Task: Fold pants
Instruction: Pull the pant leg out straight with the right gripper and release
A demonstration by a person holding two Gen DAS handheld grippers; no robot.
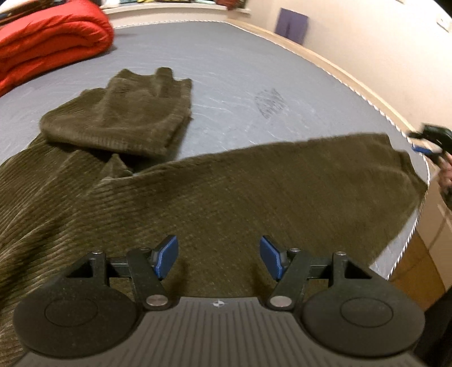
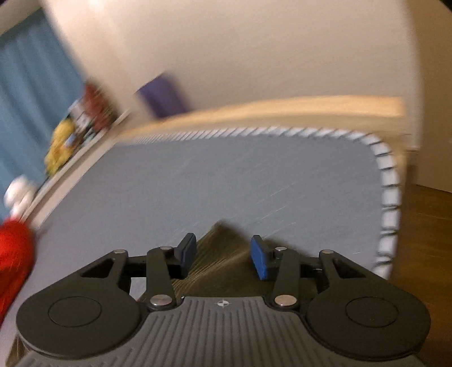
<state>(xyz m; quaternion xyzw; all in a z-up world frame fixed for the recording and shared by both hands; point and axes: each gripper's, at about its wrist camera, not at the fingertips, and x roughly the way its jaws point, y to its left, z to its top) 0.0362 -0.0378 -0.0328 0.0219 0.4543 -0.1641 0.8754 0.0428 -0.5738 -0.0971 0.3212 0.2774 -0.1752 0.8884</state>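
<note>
Olive-brown corduroy pants (image 1: 226,192) lie on a grey mattress (image 1: 226,70). One leg (image 1: 121,113) is folded back on itself at the upper left; the other stretches right to the mattress's edge. My left gripper (image 1: 219,257) hovers open just above the cloth near the pants' middle, nothing between its blue pads (image 1: 166,255). In the blurred right wrist view my right gripper (image 2: 223,255) stands open at that leg's end. A peaked corner of the pants (image 2: 219,248) lies between its fingers, the pads apart from it. The right gripper (image 1: 429,141) also shows at the far right.
A folded red duvet (image 1: 42,42) lies at the mattress's far left. A wooden bed frame (image 1: 339,65) and a cream wall run along the far side, with a purple patch (image 1: 292,25) on the wall. The mattress's piped edge (image 2: 389,197) drops to a wooden floor (image 2: 423,225).
</note>
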